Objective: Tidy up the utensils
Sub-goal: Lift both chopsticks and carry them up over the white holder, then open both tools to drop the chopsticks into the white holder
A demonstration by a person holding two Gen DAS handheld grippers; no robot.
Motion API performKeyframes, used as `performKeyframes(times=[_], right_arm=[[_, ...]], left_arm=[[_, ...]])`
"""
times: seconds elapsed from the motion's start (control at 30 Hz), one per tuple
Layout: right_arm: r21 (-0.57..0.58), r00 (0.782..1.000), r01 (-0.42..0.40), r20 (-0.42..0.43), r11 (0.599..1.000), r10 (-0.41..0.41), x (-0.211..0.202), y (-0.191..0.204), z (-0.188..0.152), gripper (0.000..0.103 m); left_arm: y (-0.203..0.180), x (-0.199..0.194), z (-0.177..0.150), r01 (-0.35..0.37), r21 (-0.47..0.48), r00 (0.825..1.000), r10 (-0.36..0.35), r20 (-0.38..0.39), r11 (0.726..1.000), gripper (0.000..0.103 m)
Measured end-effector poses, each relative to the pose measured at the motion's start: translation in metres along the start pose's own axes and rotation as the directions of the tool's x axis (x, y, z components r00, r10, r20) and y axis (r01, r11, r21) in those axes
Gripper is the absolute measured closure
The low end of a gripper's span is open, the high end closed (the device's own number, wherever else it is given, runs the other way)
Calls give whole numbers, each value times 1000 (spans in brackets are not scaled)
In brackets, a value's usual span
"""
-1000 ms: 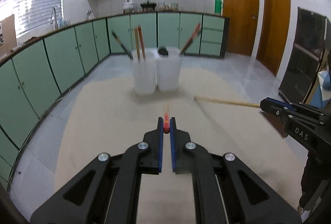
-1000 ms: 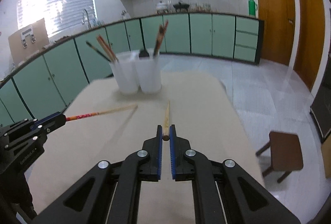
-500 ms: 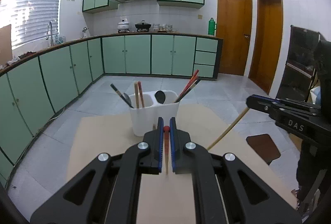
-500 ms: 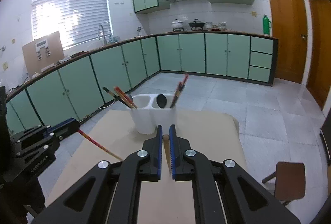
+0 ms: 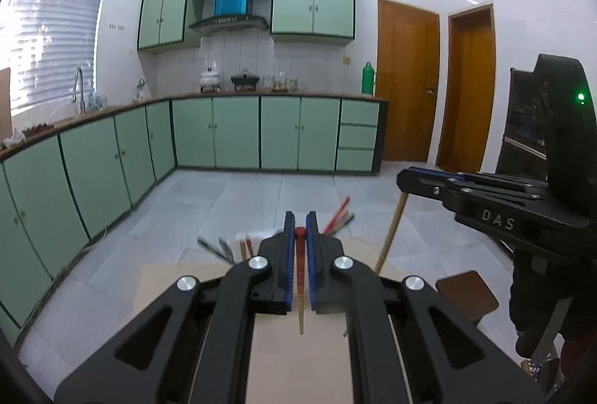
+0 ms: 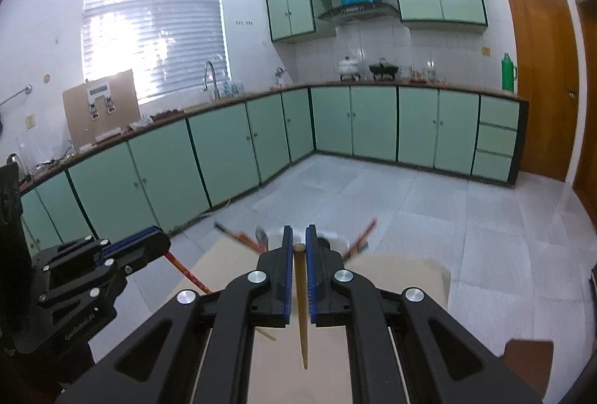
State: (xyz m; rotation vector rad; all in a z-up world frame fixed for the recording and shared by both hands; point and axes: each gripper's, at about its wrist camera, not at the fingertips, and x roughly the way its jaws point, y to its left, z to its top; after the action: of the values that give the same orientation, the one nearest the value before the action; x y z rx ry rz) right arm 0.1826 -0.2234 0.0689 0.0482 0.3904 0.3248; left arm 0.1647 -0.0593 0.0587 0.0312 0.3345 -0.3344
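Observation:
My left gripper (image 5: 297,230) is shut on a red-ended chopstick (image 5: 299,277), which hangs down toward the beige table (image 5: 179,277). My right gripper (image 6: 297,247) is shut on a plain wooden chopstick (image 6: 303,314), also pointing down. Each gripper shows in the other's view: the right one (image 5: 405,180) with its chopstick (image 5: 390,236), the left one (image 6: 160,245) with its red chopstick (image 6: 186,273). The white utensil holder (image 6: 335,238) is mostly hidden behind the fingers; only tips of the utensils in it (image 5: 337,215) stick out.
Green kitchen cabinets (image 5: 235,135) run along the far wall and left side. A brown stool (image 5: 466,294) stands to the right of the table. Two wooden doors (image 5: 406,87) are at the back right.
Both grippers have lifted and tilted upward with their chopsticks, which went from lying level to hanging downward. The holder has dropped low in both views, behind the fingers.

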Motion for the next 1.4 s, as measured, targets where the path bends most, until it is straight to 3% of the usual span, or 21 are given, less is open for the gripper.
performKeyframes(times=[0.33, 0.57, 0.87, 1.23, 1.4], right_arm=[[7, 993, 20, 115, 1000, -20, 34, -8, 70, 97], [23, 987, 64, 146, 998, -67, 84, -19, 90, 97], [10, 989, 108, 104, 994, -109, 142, -25, 70, 97], [29, 992, 123, -33, 992, -122, 182, -43, 34, 92], [73, 990, 138, -34, 988, -135, 169, -59, 30, 76]], left_arm=[[15, 25, 61, -34, -12, 994, 36, 106, 999, 98], [29, 67, 86, -80, -9, 989, 80, 124, 997, 98], [52, 137, 71, -100, -25, 994, 101, 42, 995, 98], [78, 173, 40, -97, -57, 991, 91, -98, 994, 96], [80, 160, 40, -105, -51, 992, 101, -82, 993, 75]])
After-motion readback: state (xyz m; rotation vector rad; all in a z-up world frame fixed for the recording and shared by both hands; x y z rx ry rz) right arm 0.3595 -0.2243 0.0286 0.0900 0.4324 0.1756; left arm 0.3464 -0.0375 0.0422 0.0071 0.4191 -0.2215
